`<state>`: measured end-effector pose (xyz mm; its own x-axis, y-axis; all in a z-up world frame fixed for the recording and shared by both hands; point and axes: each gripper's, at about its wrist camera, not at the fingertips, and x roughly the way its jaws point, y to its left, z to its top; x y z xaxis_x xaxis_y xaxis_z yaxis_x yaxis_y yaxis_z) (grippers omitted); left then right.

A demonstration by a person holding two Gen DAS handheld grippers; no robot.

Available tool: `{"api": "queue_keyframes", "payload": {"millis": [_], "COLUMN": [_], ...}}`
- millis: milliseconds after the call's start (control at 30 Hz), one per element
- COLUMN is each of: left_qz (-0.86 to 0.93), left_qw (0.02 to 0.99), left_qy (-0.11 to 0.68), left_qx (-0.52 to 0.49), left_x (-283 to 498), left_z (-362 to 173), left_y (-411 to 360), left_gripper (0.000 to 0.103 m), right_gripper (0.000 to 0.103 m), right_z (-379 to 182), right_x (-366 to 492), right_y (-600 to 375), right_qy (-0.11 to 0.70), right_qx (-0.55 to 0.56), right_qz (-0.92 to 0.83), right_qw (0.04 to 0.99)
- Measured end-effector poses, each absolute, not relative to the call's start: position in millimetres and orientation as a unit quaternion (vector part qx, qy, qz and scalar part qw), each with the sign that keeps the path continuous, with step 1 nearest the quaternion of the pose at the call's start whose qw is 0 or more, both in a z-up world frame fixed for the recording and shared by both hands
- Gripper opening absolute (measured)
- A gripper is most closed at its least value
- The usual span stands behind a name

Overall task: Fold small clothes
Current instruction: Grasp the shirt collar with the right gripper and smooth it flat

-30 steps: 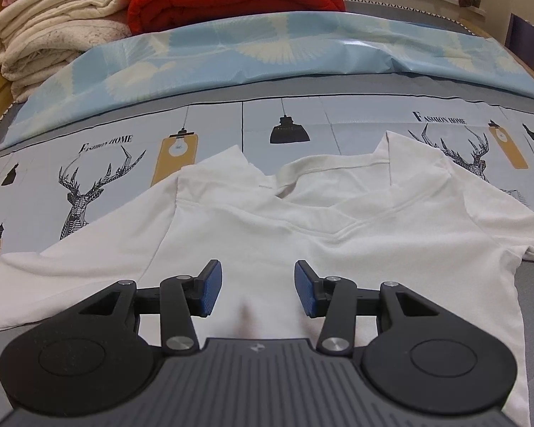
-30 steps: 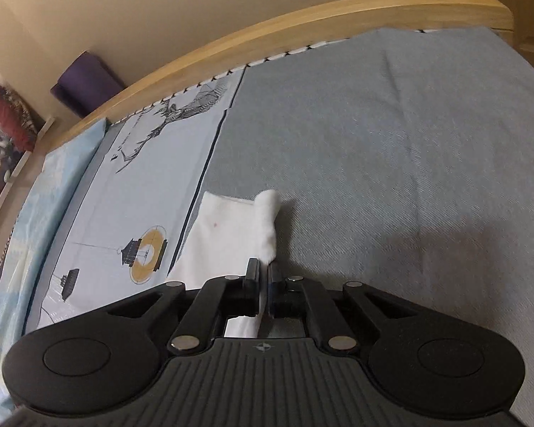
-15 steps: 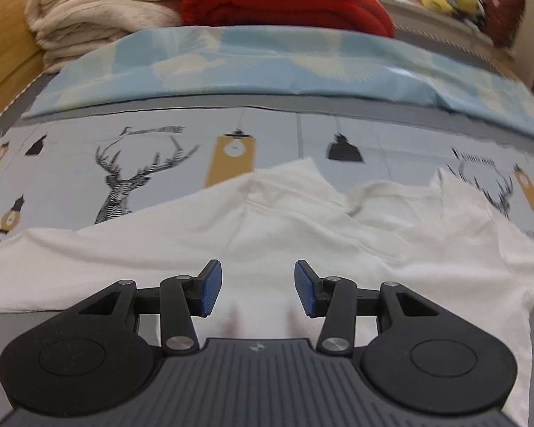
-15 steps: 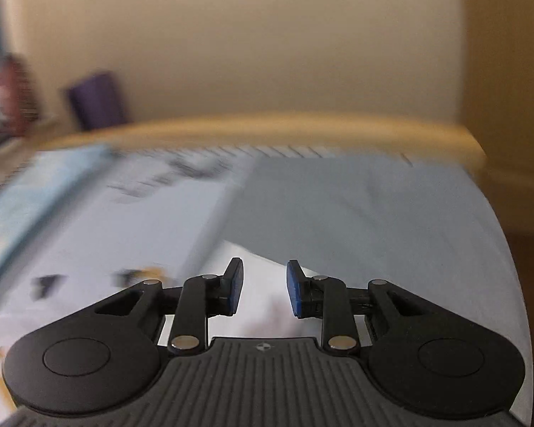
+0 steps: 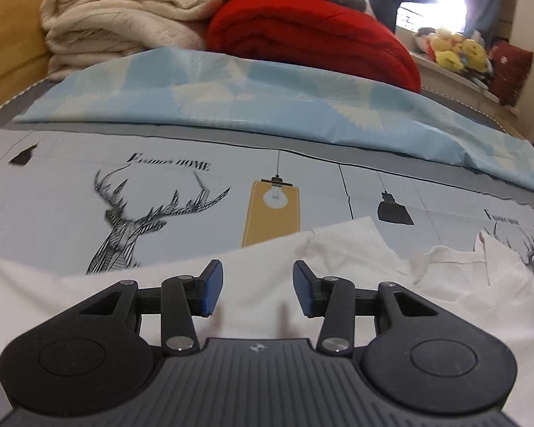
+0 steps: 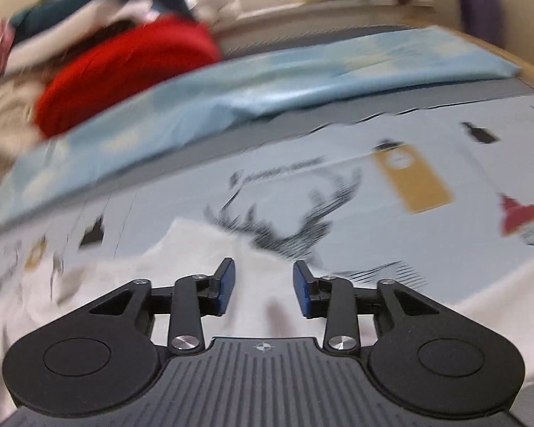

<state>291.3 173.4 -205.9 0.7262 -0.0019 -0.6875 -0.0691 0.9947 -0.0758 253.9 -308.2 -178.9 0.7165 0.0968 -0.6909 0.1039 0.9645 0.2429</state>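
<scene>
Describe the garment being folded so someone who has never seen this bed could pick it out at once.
Start from the bed sheet printed with stag heads and hanging lamps. The white shirt lies spread flat on its near part, collar toward the pale blue duvet. Unlike the cream blankets and red blanket stacked behind, it is thin, plain white and unfolded.

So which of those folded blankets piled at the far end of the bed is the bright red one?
The thick red folded blanket, lying to the right of the cream fleece blanket stack in the left wrist view, behind the pale blue patterned quilt.
</scene>
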Motion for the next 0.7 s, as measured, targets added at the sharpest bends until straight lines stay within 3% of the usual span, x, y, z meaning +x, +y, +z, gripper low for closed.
{"api": "queue_keyframes", "payload": {"millis": [267,333,367,400,433,467,700], "left_qz": [-0.013,-0.022,-0.027,-0.033,-0.040,-0.043,0.022], "left_qw": [0.917,0.916,0.916,0.916,0.917,0.918,0.940], "left_qy": [0.395,0.397,0.397,0.398,0.395,0.394,0.339], "left_qx": [-0.053,-0.047,-0.042,-0.037,-0.030,-0.017,-0.019], "left_x": [329,338,343,345,348,353,362], "left_z": [-244,-253,-257,-261,-263,-265,-252], "left_y": [174,172,171,171,170,169,175], "left_gripper": [0.051,0.050,0.047,0.040,0.008,0.001,0.001], "right_gripper": [0.045,0.036,0.019,0.015,0.008,0.005,0.003], "right_z": [-211,-214,-214,-214,-213,-212,-207], "right_x": [279,276,275,276,275,276,286], "right_y": [-256,-248,-246,-243,-242,-243,-246], "right_qy": [0.418,0.415,0.411,0.405,0.399,0.392,0.327], "right_qx": [0.071,0.060,0.053,0.044,0.037,0.033,0.041], "right_qz": [-0.003,0.004,0.010,0.015,0.011,0.002,-0.015], "right_qw": [0.906,0.908,0.910,0.913,0.916,0.919,0.944]}}
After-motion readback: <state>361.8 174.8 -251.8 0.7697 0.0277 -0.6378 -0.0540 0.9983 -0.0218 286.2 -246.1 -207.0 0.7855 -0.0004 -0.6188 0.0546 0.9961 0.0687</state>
